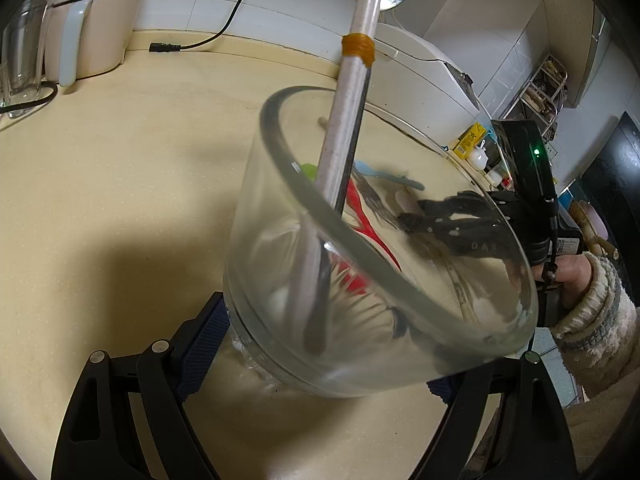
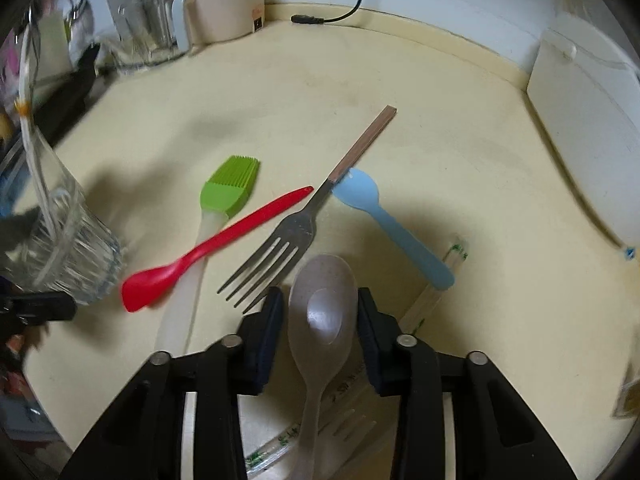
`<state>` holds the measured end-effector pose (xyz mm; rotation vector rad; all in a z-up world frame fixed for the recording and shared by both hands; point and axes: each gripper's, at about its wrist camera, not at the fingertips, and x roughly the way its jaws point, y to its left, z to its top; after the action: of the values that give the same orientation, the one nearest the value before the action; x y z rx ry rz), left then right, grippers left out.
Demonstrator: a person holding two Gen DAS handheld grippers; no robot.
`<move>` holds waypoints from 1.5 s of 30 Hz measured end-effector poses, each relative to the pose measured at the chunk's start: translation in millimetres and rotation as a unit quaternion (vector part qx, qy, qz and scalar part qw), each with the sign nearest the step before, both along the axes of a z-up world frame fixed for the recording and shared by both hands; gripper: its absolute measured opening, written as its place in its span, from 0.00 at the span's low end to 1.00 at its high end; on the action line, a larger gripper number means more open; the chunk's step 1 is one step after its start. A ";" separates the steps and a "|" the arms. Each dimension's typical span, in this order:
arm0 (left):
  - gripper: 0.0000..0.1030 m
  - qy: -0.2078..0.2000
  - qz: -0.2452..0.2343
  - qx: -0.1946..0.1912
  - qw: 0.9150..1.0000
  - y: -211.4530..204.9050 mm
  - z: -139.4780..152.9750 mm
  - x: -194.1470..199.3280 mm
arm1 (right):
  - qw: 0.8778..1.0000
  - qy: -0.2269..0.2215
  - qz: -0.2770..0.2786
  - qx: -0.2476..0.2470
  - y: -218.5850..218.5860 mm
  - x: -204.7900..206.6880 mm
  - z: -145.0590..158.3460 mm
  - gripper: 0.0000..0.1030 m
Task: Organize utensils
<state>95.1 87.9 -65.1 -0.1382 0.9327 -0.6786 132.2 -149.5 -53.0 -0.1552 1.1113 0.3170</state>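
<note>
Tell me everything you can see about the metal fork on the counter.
The fork is dull silver metal with four tines and a thin brown handle that looks like wood, squared off at the end. It lies flat on the cream counter, tines toward the camera, handle angled up to the right. Its neck lies by the red spoon, and the handle seems to cross the blue spoon. The tine tips sit beside the right gripper.

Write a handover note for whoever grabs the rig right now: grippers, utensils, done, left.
Left gripper: shut on the glass, tilted, one long white-handled utensil already in it.
Right gripper: jaws around the beige spoon; whether the pads press is unclear.
On the counter: red spoon, fork, green brush, blue spoon.
Left: all of these into the glass.
</note>
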 end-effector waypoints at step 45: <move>0.85 0.000 0.000 -0.001 1.000 0.9 -0.3 0.5 | 0.977 -0.168 -0.042 0.121 -30.6 -53.0 114.0 0.25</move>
<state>95.6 88.8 -65.4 -0.1405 0.9328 -0.6805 79.2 -180.2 60.9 0.0546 0.7350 0.3339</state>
